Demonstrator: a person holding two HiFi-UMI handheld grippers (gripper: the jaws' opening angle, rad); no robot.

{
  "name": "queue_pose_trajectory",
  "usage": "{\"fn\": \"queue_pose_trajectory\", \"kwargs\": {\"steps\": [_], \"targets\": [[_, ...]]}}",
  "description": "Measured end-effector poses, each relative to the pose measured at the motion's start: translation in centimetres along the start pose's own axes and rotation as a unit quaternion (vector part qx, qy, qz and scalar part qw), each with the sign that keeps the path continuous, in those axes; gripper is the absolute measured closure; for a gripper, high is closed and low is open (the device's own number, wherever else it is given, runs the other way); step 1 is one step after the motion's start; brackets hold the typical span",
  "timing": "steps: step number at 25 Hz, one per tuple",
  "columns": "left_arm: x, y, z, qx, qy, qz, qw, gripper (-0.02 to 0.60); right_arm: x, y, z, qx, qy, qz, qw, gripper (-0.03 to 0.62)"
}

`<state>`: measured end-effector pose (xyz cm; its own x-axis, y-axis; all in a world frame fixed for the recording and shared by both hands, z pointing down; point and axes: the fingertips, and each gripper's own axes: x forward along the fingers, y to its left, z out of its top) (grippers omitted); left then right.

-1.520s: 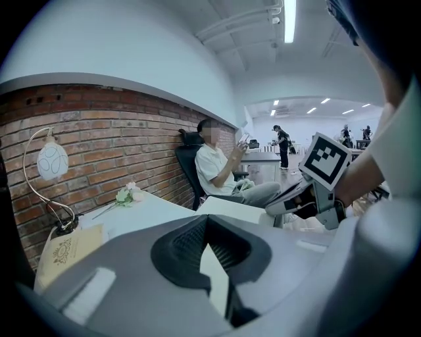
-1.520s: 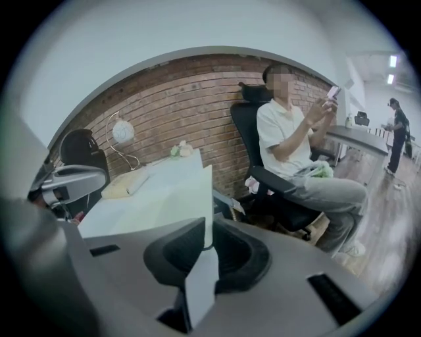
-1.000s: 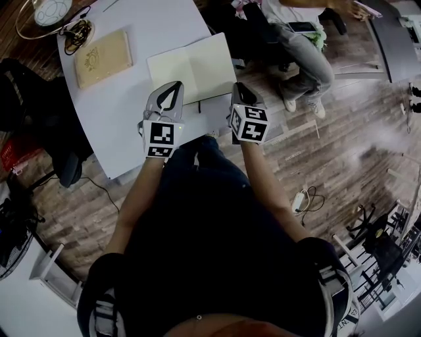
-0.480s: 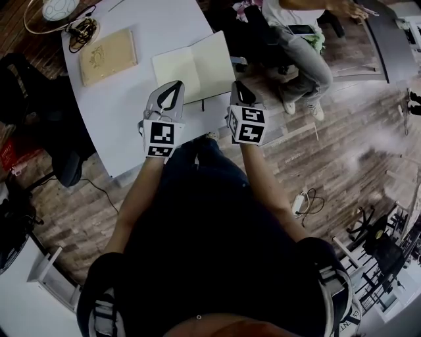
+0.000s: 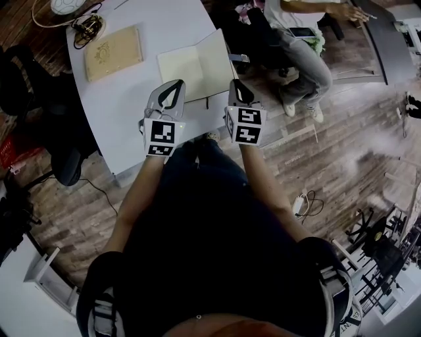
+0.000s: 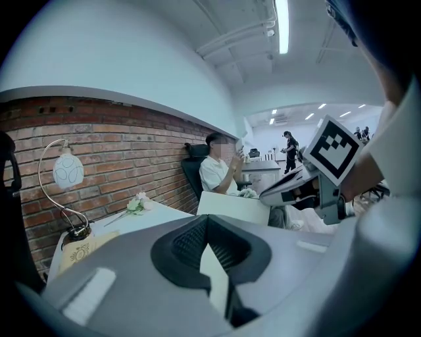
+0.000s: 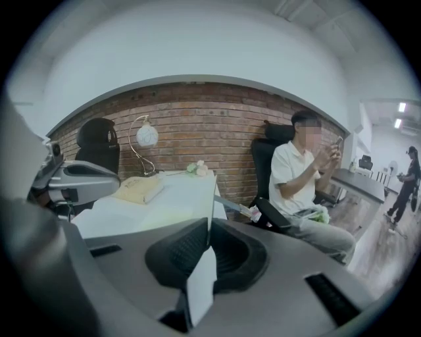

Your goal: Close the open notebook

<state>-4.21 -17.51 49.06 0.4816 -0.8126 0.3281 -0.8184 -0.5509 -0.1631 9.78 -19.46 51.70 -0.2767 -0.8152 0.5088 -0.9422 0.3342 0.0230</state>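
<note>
Head view:
- Desk lamp [image 5: 69, 5] is cut by the top edge, only part of the shade in frame.
- Tangle of cable [image 5: 89, 27] beside it is too small to make out.
- Seated person [image 5: 302, 52] is cut off at the top edge, head out of frame.
- Notebook [image 5: 196, 64]: its near right corner is under the right gripper [image 5: 235, 84]. The jaws have just been closing with the cover between them, and the contact is hidden from above.

Left gripper view:
- Tan book [image 6: 82, 249] is partly behind the body of the left gripper [image 6: 207, 220].
- Standing figure [image 6: 289, 148] far off is too small for detail.

Right gripper view:
- Standing person [image 7: 408, 174] at the lens rim is blurred and small.
</note>
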Motion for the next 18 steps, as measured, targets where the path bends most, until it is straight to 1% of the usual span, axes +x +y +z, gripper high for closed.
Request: {"fn": "queue_pose_trajectory", "kwargs": {"steps": [12, 18], "targets": [[-2.9, 1.2, -0.5, 0.005, -0.011, 0.006, 0.9999, 0.575, -0.7, 2.7, 1.2, -0.052, -0.021, -0.016, 0.998, 0.568], [-4.0, 1.7, -0.8, -0.002, -0.014, 0.018, 0.9997, 0.575, -0.9, 3.8, 1.7, -0.062, -0.030, -0.014, 0.998, 0.569]]}}
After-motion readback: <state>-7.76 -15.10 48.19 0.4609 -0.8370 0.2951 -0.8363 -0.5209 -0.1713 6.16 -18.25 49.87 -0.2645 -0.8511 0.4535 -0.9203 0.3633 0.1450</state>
